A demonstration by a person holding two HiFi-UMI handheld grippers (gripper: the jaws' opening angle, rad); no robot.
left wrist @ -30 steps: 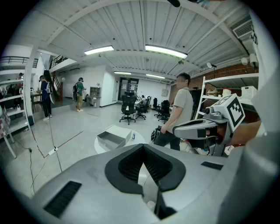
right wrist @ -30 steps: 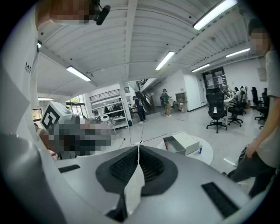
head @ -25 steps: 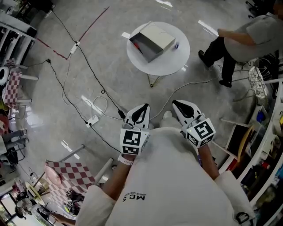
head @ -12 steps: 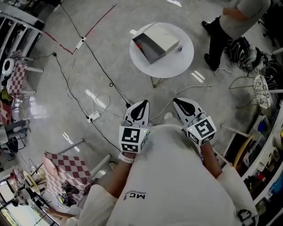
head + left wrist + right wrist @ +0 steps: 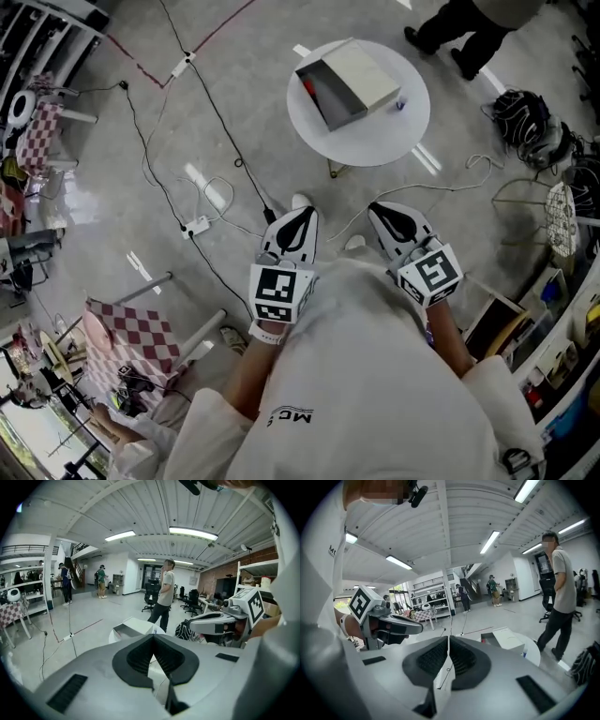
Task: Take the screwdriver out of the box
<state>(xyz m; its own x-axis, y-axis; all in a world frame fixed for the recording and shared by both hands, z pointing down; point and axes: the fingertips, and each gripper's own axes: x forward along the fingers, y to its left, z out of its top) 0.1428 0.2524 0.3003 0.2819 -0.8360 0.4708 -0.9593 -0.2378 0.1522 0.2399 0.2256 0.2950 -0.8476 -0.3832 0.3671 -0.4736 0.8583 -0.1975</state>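
Observation:
A grey box (image 5: 349, 82) lies open on the round white table (image 5: 375, 141), far ahead of me. Something red (image 5: 310, 89) shows inside the box; it is too small to tell whether it is the screwdriver. My left gripper (image 5: 301, 218) and right gripper (image 5: 386, 215) are held side by side close to my chest, both shut and empty, well short of the table. In the left gripper view the box (image 5: 134, 627) sits just beyond the shut jaws (image 5: 153, 637). In the right gripper view the box (image 5: 506, 639) lies right of the shut jaws (image 5: 448, 640).
A small blue object (image 5: 400, 103) stands on the table beside the box. Cables and a power strip (image 5: 196, 227) trail over the floor to the left. A person (image 5: 469, 23) stands past the table. A checkered chair (image 5: 131, 342) is at lower left, and shelves (image 5: 553, 309) line the right.
The table and box have shifted right and slightly closer in view. The other person has walked up toward the top edge. Both grippers stay shut at my chest.

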